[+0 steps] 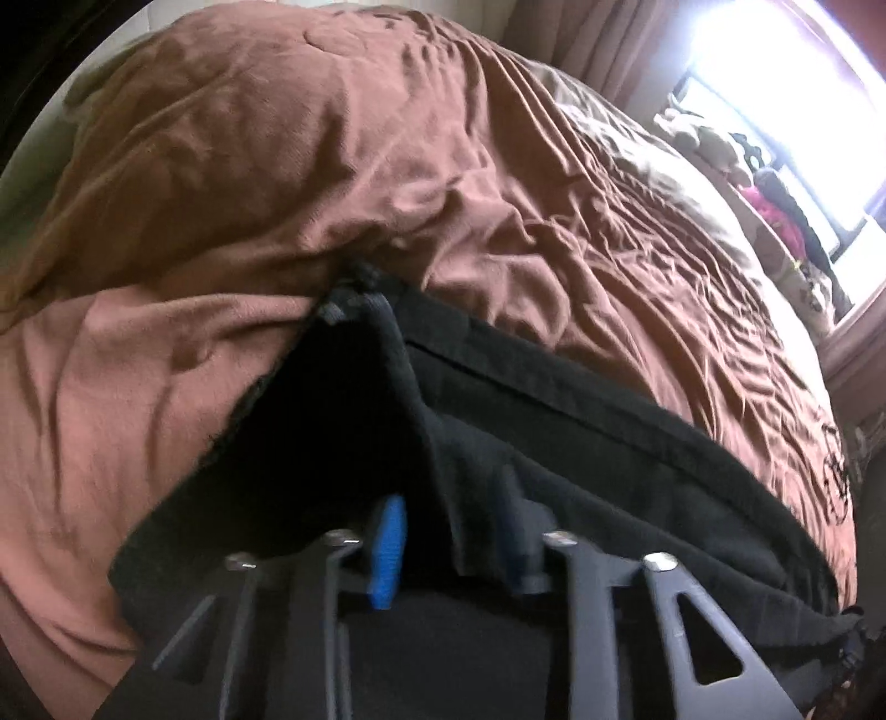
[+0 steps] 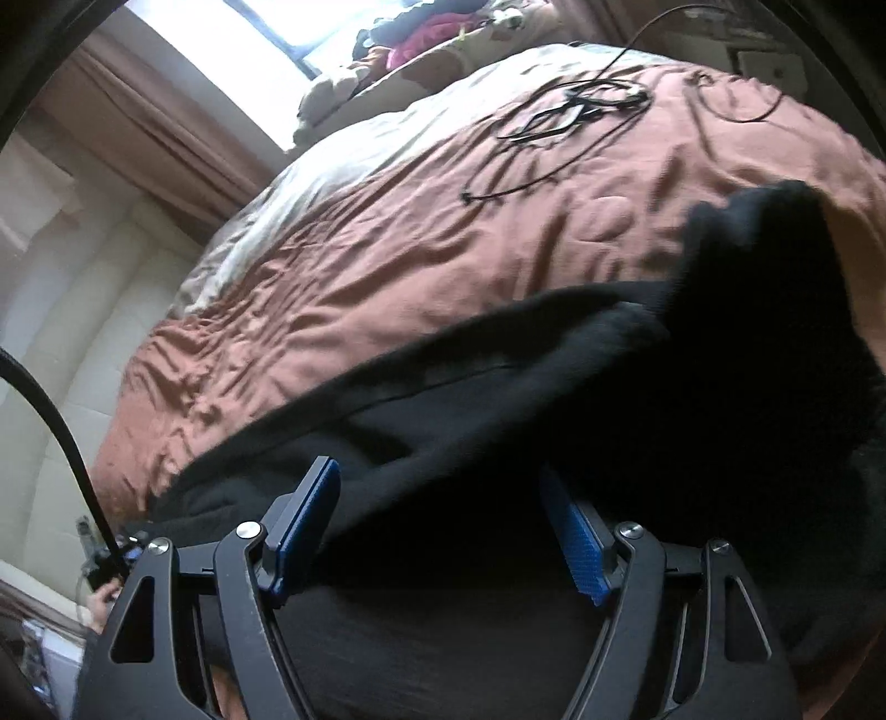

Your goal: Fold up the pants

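The black pants (image 1: 554,432) are lying stretched across the near edge of the bed, on the rust-brown bedspread (image 1: 332,166), and they are looking only partly folded: one layer seems to be lying over another along a long straight edge, but the cloth is still long, so I judge the shortening folds are still waiting to be done.

Nearest, the left gripper (image 1: 454,548) is standing with its jaws drawn narrow around a raised ridge of the black cloth, which is passing between the blue pads (image 1: 390,554); they look to be pinching it. The right gripper (image 2: 448,531) is hovering with its jaws spread wide, the pants lying just beyond and under them, nothing held.

Farther out, a hump of dark cloth is rising at the right. Beyond it, black cables (image 2: 576,111) are lying coiled on the bedspread, and a bright window (image 2: 232,50) is glaring behind.
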Available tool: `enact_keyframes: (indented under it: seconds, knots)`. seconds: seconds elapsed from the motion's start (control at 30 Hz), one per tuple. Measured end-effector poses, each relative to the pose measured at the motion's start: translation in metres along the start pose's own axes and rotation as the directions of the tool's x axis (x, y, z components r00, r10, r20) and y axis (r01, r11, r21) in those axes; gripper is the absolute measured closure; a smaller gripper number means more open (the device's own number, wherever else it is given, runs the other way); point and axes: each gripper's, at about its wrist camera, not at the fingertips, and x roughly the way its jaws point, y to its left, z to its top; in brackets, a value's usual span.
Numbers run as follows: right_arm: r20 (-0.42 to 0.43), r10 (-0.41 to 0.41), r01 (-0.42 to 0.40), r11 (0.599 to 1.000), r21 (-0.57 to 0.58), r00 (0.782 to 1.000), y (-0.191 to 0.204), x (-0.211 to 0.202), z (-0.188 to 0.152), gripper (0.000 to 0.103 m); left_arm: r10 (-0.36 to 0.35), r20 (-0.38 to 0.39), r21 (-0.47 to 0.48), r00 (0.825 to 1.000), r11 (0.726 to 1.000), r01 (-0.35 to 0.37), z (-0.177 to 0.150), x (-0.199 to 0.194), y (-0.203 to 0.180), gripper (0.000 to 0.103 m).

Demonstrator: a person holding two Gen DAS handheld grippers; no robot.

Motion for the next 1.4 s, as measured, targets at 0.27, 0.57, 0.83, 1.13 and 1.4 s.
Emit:
enact_keyframes:
  seconds: [0.27,0.57,0.83,1.13,1.4]
  knots:
    - [-0.107,-0.083,0.083,0.997,-0.004,0.991,0.004,0.048,0.012,0.097,0.032,0.033,-0.04,0.999,0.999,-0.03,0.017,0.006,0.011,0.101]
    - [0.032,-0.107,0.107,0.994,0.001,0.994,0.018,0.061,0.036,0.102,0.01,0.079,-0.05,0.997,0.999,-0.006,0.055,0.021,-0.003,0.101]
    - [0.058,-0.155,0.154,0.988,0.017,0.986,0.022,0.095,0.054,0.103,0.057,0.057,-0.031,0.997,0.998,-0.055,0.074,0.058,-0.022,0.1]
    - [0.083,-0.111,0.111,0.994,0.001,0.99,0.029,0.11,0.058,0.022,0.018,0.121,0.016,0.992,1.0,-0.02,0.074,0.037,-0.024,0.02]
    - [0.12,-0.032,0.038,0.998,-0.051,0.992,0.034,0.062,0.038,0.022,0.009,0.1,0.026,0.995,1.0,-0.012,0.059,0.007,-0.008,0.02]
